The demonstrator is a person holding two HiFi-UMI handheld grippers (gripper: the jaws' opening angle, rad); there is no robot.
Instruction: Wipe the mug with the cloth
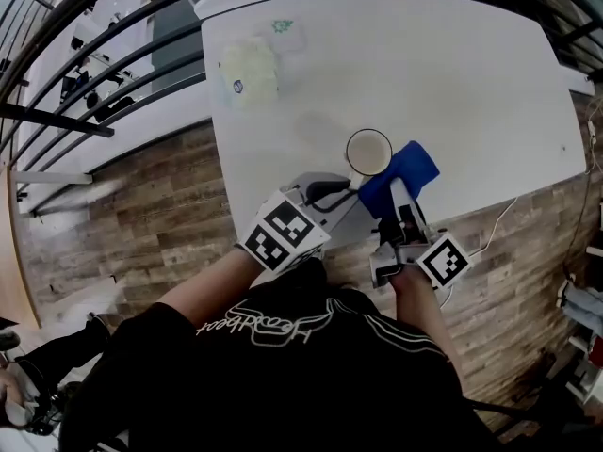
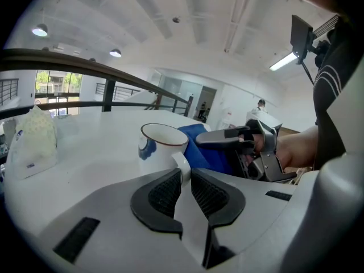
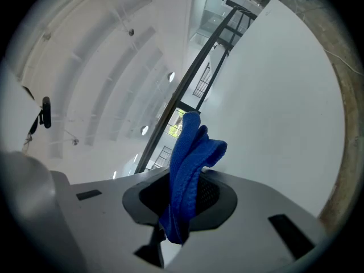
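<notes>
- While the mug [image 1: 368, 152] stands upright near the near edge of the table [image 1: 471, 83], the left gripper [image 2: 186, 178] clamps its handle [image 2: 182, 165]. The jaws stand narrow, with one pad pressing on each side of the handle. This grip probably serves to steady the mug against the wiping force.
- The right gripper [image 3: 185, 201] pinches a bunched fold of the blue cloth [image 3: 192, 152] between its jaws. The free end projects beyond the tips, which suits it to serve as the wiping surface.
- In the head view, the cloth lies at the mug's right side, away from the handle. Contact cannot be confirmed.
- A pale packet [image 1: 250, 72] rests near the far left corner, well apart from the work.
</notes>
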